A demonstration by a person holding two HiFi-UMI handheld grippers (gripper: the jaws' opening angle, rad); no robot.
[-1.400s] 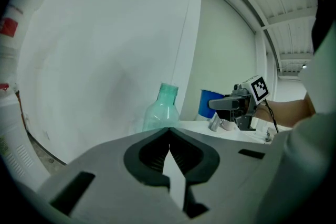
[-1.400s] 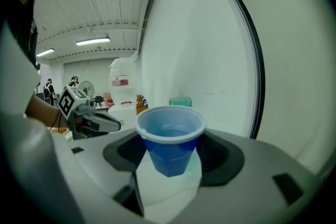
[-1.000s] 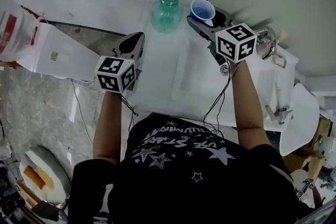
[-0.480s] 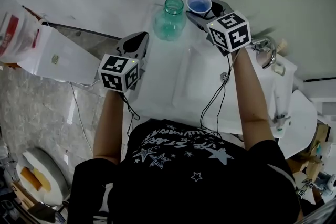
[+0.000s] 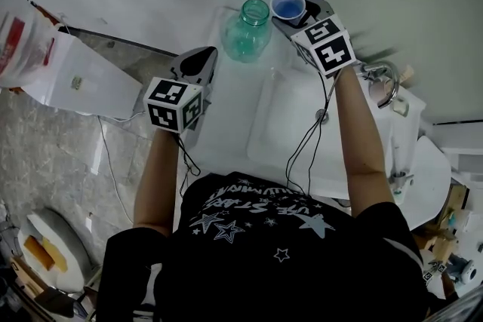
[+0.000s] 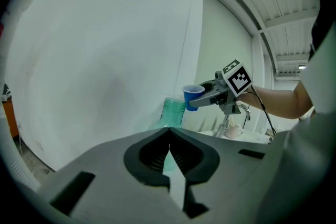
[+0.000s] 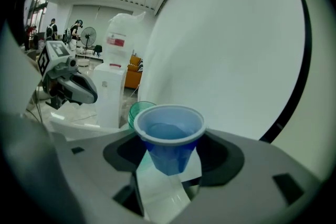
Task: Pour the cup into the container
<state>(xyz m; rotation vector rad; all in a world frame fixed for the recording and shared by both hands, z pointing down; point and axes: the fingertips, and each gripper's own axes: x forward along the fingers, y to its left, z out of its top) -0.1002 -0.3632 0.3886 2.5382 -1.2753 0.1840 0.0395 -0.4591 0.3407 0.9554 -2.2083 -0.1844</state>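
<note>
A small blue cup (image 5: pixel 287 6) (image 7: pixel 169 136) with liquid in it sits upright between the jaws of my right gripper (image 5: pixel 294 13) (image 7: pixel 169 157), which is shut on it. The cup hangs just right of the mouth of a green glass jar (image 5: pixel 247 29) (image 6: pixel 172 112), the container, which stands on the white counter (image 5: pixel 226 109). In the right gripper view the jar's rim (image 7: pixel 140 108) peeks out behind the cup's left side. My left gripper (image 5: pixel 192 62) (image 6: pixel 169 148) is shut and empty, hovering low over the counter's left part, pointing toward the jar.
A white sink basin (image 5: pixel 290 124) lies right of the jar, with a chrome tap (image 5: pixel 381 79) at its far side. A white box with a plastic bag (image 5: pixel 45 56) stands at the left. Cables (image 5: pixel 309 139) trail from the right gripper across the basin.
My right gripper has carried the cup up and slightly left, closer to the jar's mouth. The view has shifted a little. The left gripper stays shut in much the same place.
</note>
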